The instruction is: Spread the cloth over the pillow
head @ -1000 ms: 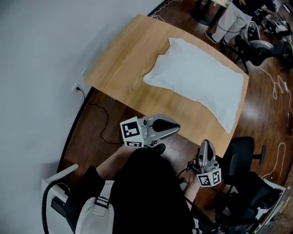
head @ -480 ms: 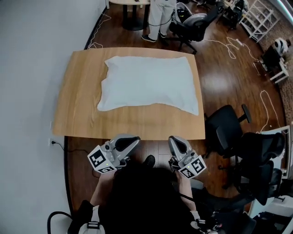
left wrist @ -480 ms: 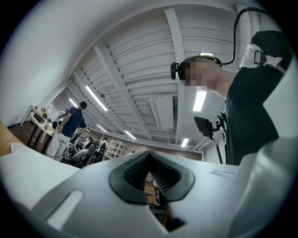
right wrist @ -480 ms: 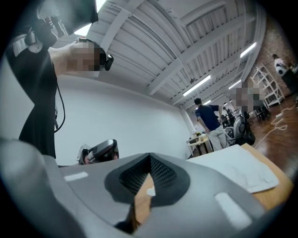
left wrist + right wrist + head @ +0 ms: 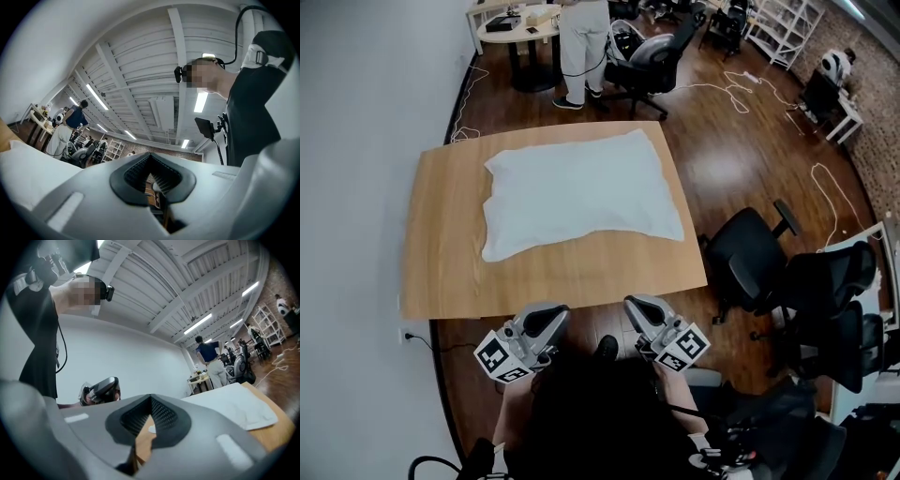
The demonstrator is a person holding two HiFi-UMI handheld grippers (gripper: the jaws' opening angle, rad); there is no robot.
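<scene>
A white pillow shape (image 5: 577,192) lies flat on the wooden table (image 5: 441,272); I cannot tell cloth from pillow on it. Both grippers hover side by side short of the table's near edge, close to the person's body. The left gripper (image 5: 553,314) is shut and empty. The right gripper (image 5: 637,306) is shut and empty too. In the right gripper view the shut jaws point over the white bedding (image 5: 234,406) on the table (image 5: 274,432), with the left gripper (image 5: 101,389) beside them. The left gripper view (image 5: 152,180) looks up at the ceiling.
Black office chairs stand right of the table (image 5: 750,258) and beyond it (image 5: 642,61). A person (image 5: 581,42) stands at the far end near a round table (image 5: 511,23). Cables (image 5: 731,89) lie on the wooden floor. A white wall (image 5: 356,141) runs along the left.
The head view has swung, so the table now sits square instead of diagonal. The two grippers have come level, side by side at the near edge. Both stayed shut.
</scene>
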